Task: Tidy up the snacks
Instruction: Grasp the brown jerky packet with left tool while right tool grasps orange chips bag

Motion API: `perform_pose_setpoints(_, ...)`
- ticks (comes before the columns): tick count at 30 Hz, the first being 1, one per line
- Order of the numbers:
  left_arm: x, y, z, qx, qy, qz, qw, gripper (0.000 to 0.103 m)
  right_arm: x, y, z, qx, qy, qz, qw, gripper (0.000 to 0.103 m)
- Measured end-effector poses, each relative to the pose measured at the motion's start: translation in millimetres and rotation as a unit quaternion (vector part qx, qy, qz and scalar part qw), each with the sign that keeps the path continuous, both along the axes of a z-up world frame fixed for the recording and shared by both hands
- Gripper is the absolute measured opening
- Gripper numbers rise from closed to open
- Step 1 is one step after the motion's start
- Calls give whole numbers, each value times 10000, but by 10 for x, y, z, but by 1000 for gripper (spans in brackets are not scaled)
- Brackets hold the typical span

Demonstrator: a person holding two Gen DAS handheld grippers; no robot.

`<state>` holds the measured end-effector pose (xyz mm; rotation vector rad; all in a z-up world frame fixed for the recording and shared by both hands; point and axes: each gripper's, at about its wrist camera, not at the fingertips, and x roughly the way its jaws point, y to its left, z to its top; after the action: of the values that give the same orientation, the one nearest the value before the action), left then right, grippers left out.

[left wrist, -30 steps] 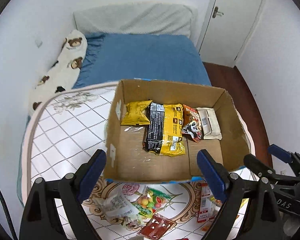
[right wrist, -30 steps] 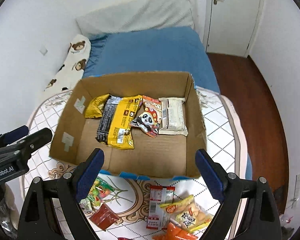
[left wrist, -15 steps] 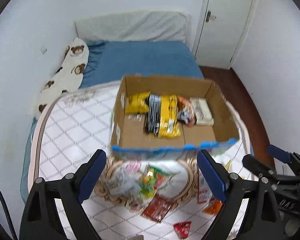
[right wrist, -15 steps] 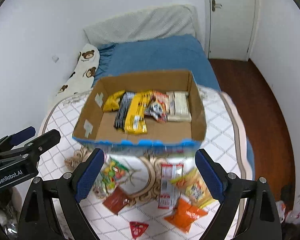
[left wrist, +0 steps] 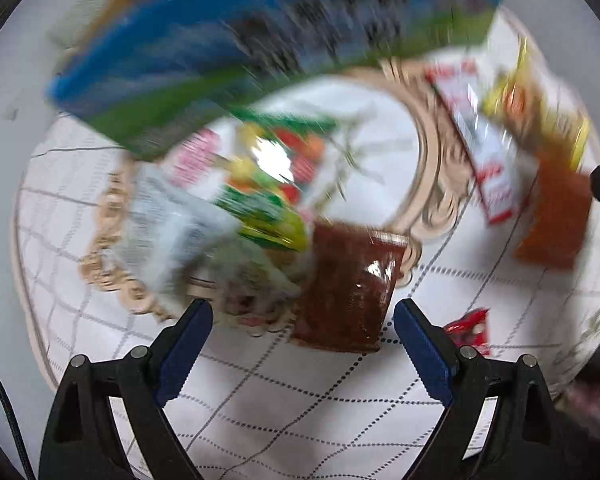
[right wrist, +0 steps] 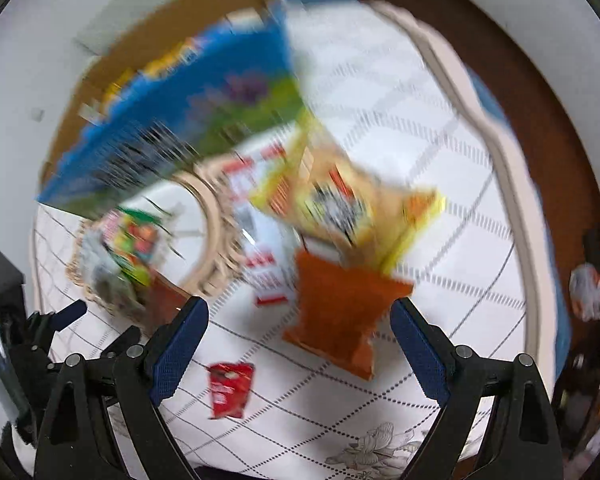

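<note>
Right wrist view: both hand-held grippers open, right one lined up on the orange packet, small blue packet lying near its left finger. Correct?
Not quite: the small packet is red, not blue, as the right wrist view shows. The rest holds: right hand-held gripper open facing the orange packet.

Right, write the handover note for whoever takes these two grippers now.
Left gripper: open, holds nothing, above the dark red packet.
Right gripper: open, holds nothing, above the orange packet.
Both views are motion-blurred.
Cardboard box sits at the far side of the table; some snacks seem to be inside, too blurred to count.
Left on the table: dark red packet, orange packet, yellow bag, white and red packet, green fruit-print bag, small red packet.
To do: move these into the box.
</note>
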<state>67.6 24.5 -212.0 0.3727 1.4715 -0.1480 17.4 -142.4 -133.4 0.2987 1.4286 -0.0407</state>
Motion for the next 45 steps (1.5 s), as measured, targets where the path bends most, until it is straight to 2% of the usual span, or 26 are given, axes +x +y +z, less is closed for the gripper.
perform_pose_setpoints(3, 30, -132, -295, 180, 303, -221, 9991, 92, -75, -10, -207, -159, 91, -40, 9998, 94)
perform_pose_setpoints(5, 40, -218, -357, 357, 232, -355, 9985, 92, -112, 14, -326, -214, 141, -31, 9997, 94)
perform_pose_setpoints(8, 61, -326, -341, 249, 270, -381, 9986, 65, -130, 26, -462, -231, 228, -78, 9994, 91)
perform_pose_setpoints(9, 66, -345, -337, 202, 312, -350, 9987, 57, -134, 19, -519, -220, 272, -115, 9993, 84)
perform_pose_setpoints(10, 65, -356, -342, 133, 360, -292, 9988, 54, -142, 11, -577, -180, 314, -150, 9992, 74)
perform_pose_setpoints(11, 68, -351, -348, 111, 402, -210, 9989, 53, -139, 8, -613, -163, 356, -182, 9991, 68)
perform_pose_setpoints(14, 88, -255, -353, -164, 544, 339, 9978, 52, -113, -4, -635, -88, 317, -141, 9994, 63)
perform_pose_setpoints(16, 63, -97, -363, -435, 733, 938, 9919, 52, -117, 20, -620, -78, 309, 18, 9995, 58)
perform_pose_setpoints(18, 3, 95, -372, -855, 976, 1628, 9781, 52, -116, 75, -615, -4, 418, 297, 9987, 58)
perform_pose_setpoints(21, -125, 286, -386, -1273, 1235, 2205, 9591, 52, -134, 237, -645, 120, 713, 789, 9943, 58)
perform_pose_setpoints(23, -186, 323, -403, -1365, 1293, 2274, 9555, 52, -164, 383, -685, 129, 952, 1262, 9873, 58)
perform_pose_setpoints(27, -307, 297, -596, -1285, 1449, 2099, 9584, 59, -168, 573, -804, 61, 1242, 1670, 9781, 59)
perform_pose_setpoints(29, -400, 252, -692, -1202, 1441, 1983, 9620, 59, -137, 585, -852, 74, 1318, 1539, 9792, 63)
perform_pose_setpoints(35, -461, 34, -702, -1019, 1402, 1904, 9663, 59, -44, 596, -842, 77, 1155, 1211, 9859, 64)
perform_pose_setpoints(37, -410, -49, -635, -1013, 1408, 1911, 9661, 59, -29, 609, -837, 49, 1123, 1183, 9866, 64)
perform_pose_setpoints(41, -345, 54, -562, -1004, 1342, 1938, 9666, 55, -59, 620, -852, -28, 1053, 1156, 9877, 63)
perform_pose_setpoints(43, -359, 111, -510, -995, 1305, 1931, 9674, 52, -127, 618, -900, -75, 990, 1152, 9884, 59)
perform_pose_setpoints(45, -321, 289, -291, -1003, 1288, 1933, 9675, 52, -154, 620, -868, -74, 909, 1141, 9893, 55)
